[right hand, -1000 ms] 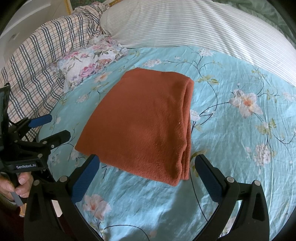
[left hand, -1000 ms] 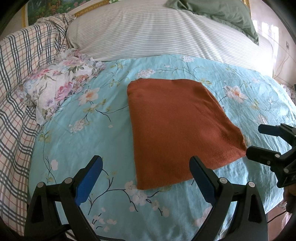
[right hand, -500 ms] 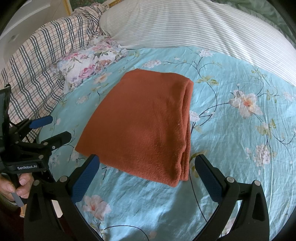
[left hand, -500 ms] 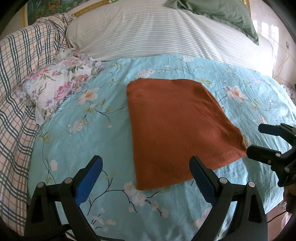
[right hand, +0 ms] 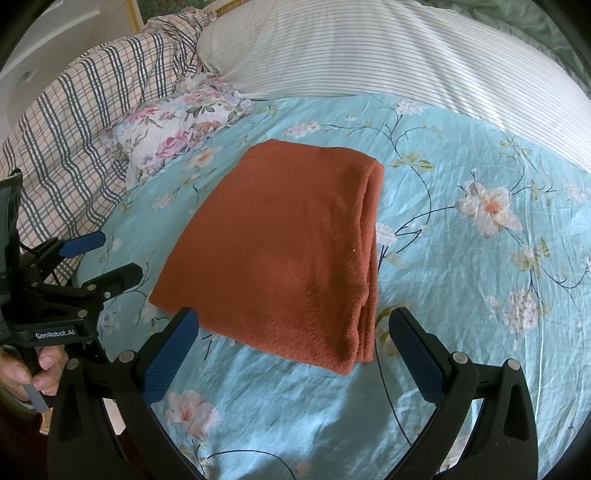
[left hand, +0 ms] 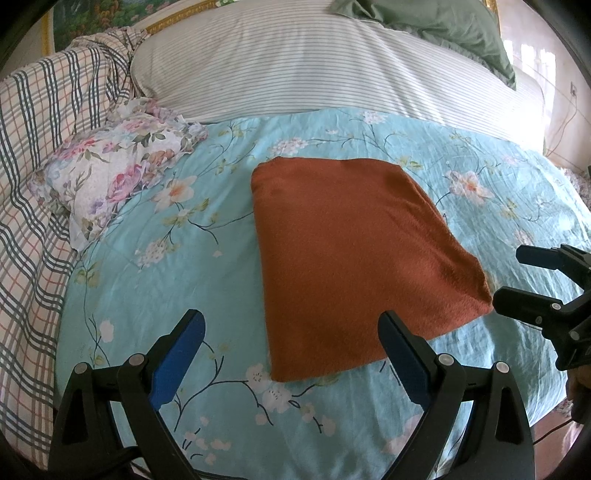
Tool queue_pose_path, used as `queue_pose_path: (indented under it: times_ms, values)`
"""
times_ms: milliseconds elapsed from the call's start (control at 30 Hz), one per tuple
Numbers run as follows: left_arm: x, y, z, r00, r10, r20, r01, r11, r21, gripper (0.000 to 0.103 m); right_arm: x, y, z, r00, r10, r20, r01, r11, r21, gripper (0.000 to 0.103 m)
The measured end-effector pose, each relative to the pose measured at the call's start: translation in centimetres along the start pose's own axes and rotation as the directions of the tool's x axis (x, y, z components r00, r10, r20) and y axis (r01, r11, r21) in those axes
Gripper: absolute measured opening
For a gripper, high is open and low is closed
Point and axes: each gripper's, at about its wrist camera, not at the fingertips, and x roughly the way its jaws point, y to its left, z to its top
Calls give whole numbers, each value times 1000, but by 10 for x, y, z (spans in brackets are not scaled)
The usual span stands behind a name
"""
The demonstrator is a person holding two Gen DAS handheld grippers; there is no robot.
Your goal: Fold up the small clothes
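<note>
A rust-orange cloth [left hand: 354,258] lies folded into a flat rectangle on the light-blue floral bedsheet [left hand: 184,266]. In the right wrist view the cloth [right hand: 288,251] shows stacked folded layers along its right edge. My left gripper [left hand: 291,332] is open and empty, held just in front of the cloth's near edge. My right gripper [right hand: 295,328] is open and empty, near the cloth's near corner. The right gripper also shows at the right edge of the left wrist view [left hand: 517,277]. The left gripper also shows at the left of the right wrist view [right hand: 110,258].
A floral pillow [left hand: 110,177] lies at the left of the sheet. A plaid blanket [left hand: 33,155] is bunched at the far left. A large striped pillow [left hand: 314,62] and a green pillow [left hand: 443,22] lie at the back.
Both grippers stay open and nearly still. The view has shifted very slightly; the cloth has not moved.
</note>
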Motion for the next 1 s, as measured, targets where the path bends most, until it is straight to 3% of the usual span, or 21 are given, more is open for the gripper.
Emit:
queue_pose_path:
  times_ms: [1000]
  values:
    - [16,11,21,1000,-8,17,9,999,-31,95,20,-15,16,1000,-16,8,15,1000,8,103]
